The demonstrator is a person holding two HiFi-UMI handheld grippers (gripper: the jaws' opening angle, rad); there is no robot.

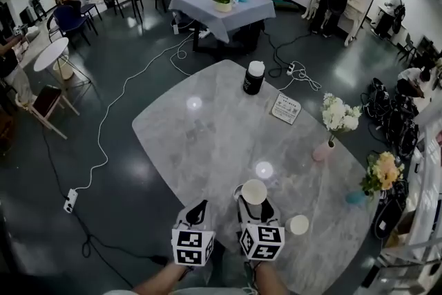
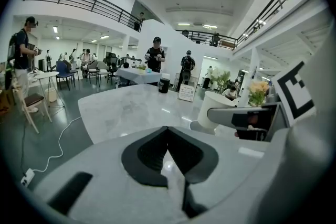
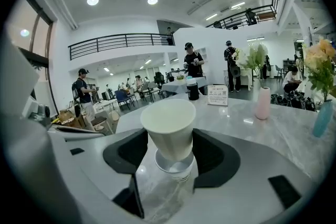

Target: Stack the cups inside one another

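White paper cup [image 1: 254, 190] clamped upright in right gripper [image 1: 253, 204], over marble table [image 1: 207, 128] near end.
Just beside, left gripper [image 1: 199, 207] closed on nothing. Second cup [image 1: 298, 224] loose on table, near right gripper's outer side. Probable trouble: denting thin paper by oversqueezing; clipping second cup while swinging across; lowering off-centre, catching its rim, tipping it toward table edge.
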